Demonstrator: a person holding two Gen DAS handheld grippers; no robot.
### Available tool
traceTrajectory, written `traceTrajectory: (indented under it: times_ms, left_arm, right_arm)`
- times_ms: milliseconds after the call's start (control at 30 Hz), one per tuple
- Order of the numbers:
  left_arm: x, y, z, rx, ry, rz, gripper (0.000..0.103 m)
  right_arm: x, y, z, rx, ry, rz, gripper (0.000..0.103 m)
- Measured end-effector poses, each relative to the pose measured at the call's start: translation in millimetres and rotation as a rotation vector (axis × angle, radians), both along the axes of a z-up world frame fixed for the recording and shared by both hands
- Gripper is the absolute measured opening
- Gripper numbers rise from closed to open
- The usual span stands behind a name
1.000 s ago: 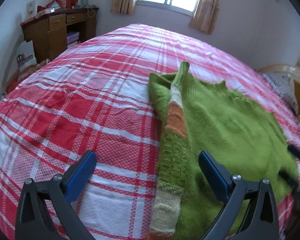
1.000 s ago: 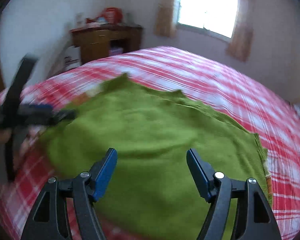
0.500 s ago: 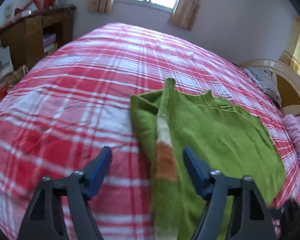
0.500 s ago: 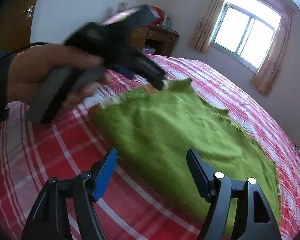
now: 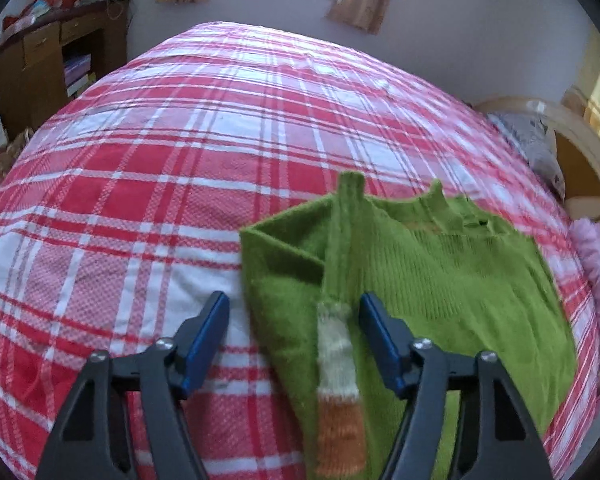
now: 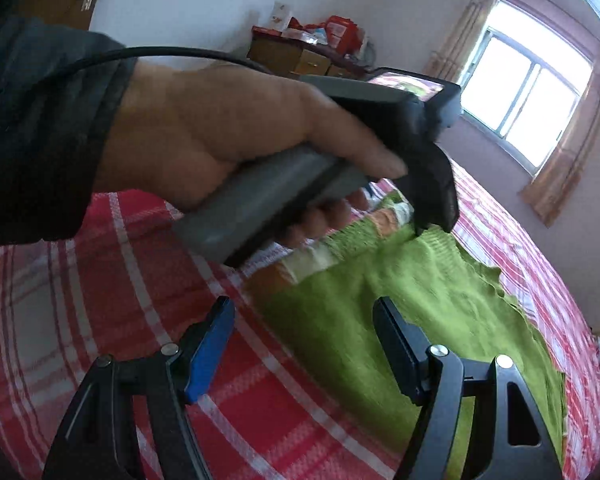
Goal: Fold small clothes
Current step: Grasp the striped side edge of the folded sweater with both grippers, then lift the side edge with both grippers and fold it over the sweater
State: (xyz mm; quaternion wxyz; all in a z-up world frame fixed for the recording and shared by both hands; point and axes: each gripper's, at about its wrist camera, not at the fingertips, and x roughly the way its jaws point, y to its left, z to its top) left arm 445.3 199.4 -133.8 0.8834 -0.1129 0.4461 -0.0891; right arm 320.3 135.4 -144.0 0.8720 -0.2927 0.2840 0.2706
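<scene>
Green knitted sweater lies flat on the red-and-white checked bedspread, its striped sleeve folded lengthwise, running away from the left gripper; jaws half-wide, just been closing, straddling the sleeve, not pinching; right gripper open, empty, at the sweater's near edge.

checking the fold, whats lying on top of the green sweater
A folded-in sleeve with cream and orange stripes lies along the green sweater, which rests on the red plaid bedspread. Whatever is beneath the sleeve and sweater is covered.
</scene>
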Motion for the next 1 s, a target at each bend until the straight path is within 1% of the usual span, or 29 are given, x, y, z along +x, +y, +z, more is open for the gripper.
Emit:
traceTrajectory:
  times_ms: [33,67,100,133,167,233,333,367,400,500,567,600,767,867,1000]
  left_arm:
    - [1.6,3.8,-1.3,-0.027,-0.001,0.009,0.062]
    - [3.0,7.2,-1.7,-0.053,-0.005,0.017,0.059]
    - [4.3,10.1,-2.7,-0.077,-0.006,0.023,0.054]
    - [5.8,11.2,-4.3,-0.096,0.001,0.022,0.052]
    - [6.3,12.7,-5.1,-0.112,0.005,0.020,0.051]
    - [7.4,12.3,-4.7,-0.122,0.007,0.012,0.039]
    - [9.0,14.4,-5.3,-0.149,0.011,-0.003,0.017]
    - [9.5,15.0,-5.4,-0.156,0.009,-0.009,0.014]
    - [9.3,16.3,-5.3,-0.164,0.007,-0.007,0.014]
    - [8.8,21.2,-4.9,-0.199,0.019,0.008,0.012]
    - [6.8,25.7,-3.2,-0.226,0.030,0.020,0.012]
    - [5.3,28.3,-0.9,-0.248,0.029,0.029,0.012]
    - [0.8,27.7,8.8,-0.287,0.003,0.050,0.011]
    - [-2.7,22.9,16.5,-0.283,-0.010,0.055,0.011]
    - [-4.6,17.8,28.4,-0.291,-0.023,0.051,0.011]
  right_arm:
    - [1.5,3.2,-1.4,-0.009,0.003,0.004,0.072]
    - [1.7,4.9,-1.7,-0.014,0.005,0.007,0.072]
    - [3.7,6.2,-2.3,-0.017,0.009,0.008,0.068]
    - [6.1,7.4,-2.5,-0.018,0.012,0.006,0.065]
    - [8.0,7.9,-2.4,-0.017,0.018,0.003,0.060]
    - [11.6,8.5,-2.7,-0.017,0.027,-0.010,0.057]
    - [13.7,9.6,-3.7,-0.014,0.048,-0.009,0.044]
    - [12.8,10.4,-3.7,-0.014,0.052,-0.002,0.030]
    - [12.7,10.1,-4.2,-0.014,0.059,0.009,0.019]
    - [7.8,8.1,-1.1,0.003,0.049,0.022,0.013]
    - [6.6,4.3,3.6,0.041,0.054,0.022,0.012]
    - [4.9,-1.3,6.4,0.061,0.058,0.020,0.009]
    - [1.3,-31.1,22.2,0.185,0.088,-0.018,0.009]
    - [1.4,-50.4,27.6,0.260,0.112,-0.050,0.008]
    - [3.3,-69.6,30.2,0.321,0.131,-0.086,0.008]
